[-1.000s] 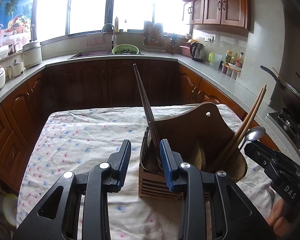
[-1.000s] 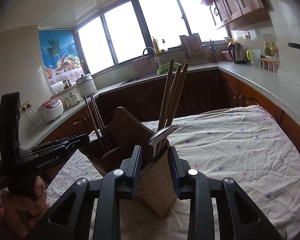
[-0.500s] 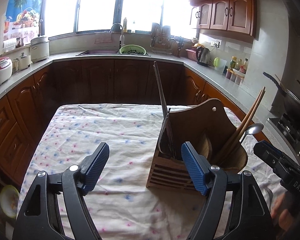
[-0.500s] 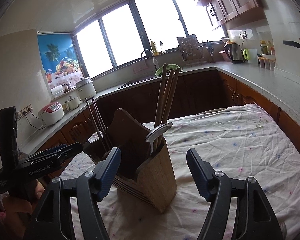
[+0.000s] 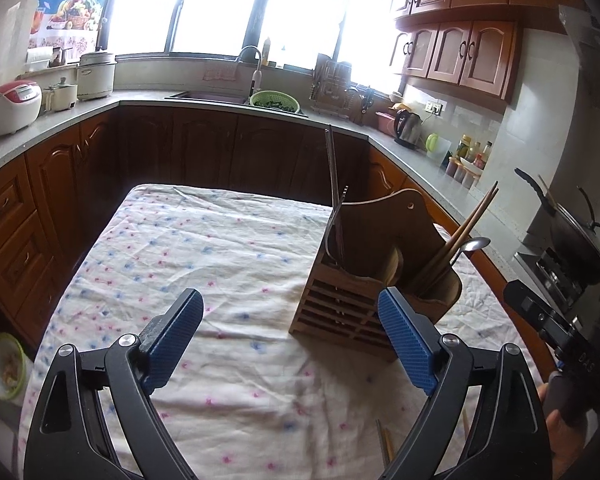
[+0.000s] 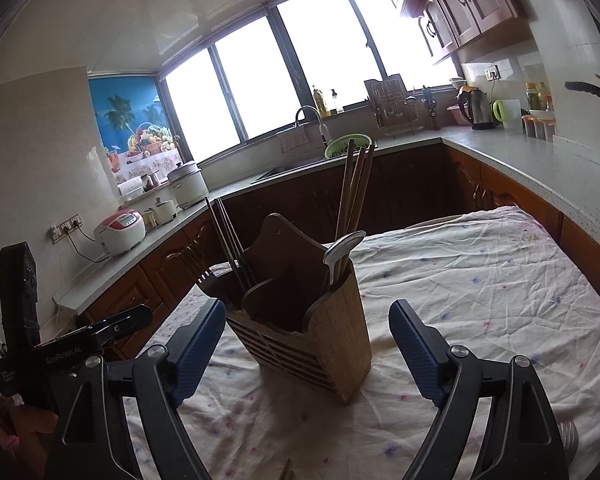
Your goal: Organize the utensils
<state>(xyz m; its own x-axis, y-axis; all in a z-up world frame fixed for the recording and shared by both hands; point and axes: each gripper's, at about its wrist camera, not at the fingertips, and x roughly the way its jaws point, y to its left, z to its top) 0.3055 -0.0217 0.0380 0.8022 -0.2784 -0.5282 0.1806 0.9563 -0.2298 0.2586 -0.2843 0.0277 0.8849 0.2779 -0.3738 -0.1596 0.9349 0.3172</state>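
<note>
Standing upright on the flowered tablecloth (image 5: pixel 228 248), the wooden utensil holder (image 6: pixel 320 332) carries the task's things: dark chopsticks (image 6: pixel 228 236) and a fork (image 5: pixel 332 224) in its left-hand compartment, light wooden chopsticks (image 6: pixel 354 192) and a metal spoon (image 6: pixel 342 246) in its right-hand one. Both claws are letting go. The left gripper (image 5: pixel 290 338) has just been opening and its blue pads now stand wide, the right one in front of the holder's near corner, with nothing pinched. The right gripper (image 6: pixel 306 346) has likewise just been opening; the holder sits between its spread pads, but neither pad presses on it. The step in hand looks like release after setting the holder down. A few stick ends (image 5: pixel 384 444) lie on the cloth nearer than the holder, at the picture's lower edge; if these are loose chopsticks, the next move would call for drawing one claw back, lowering it over them and closing on the thin shafts before lifting them to a compartment.
</note>
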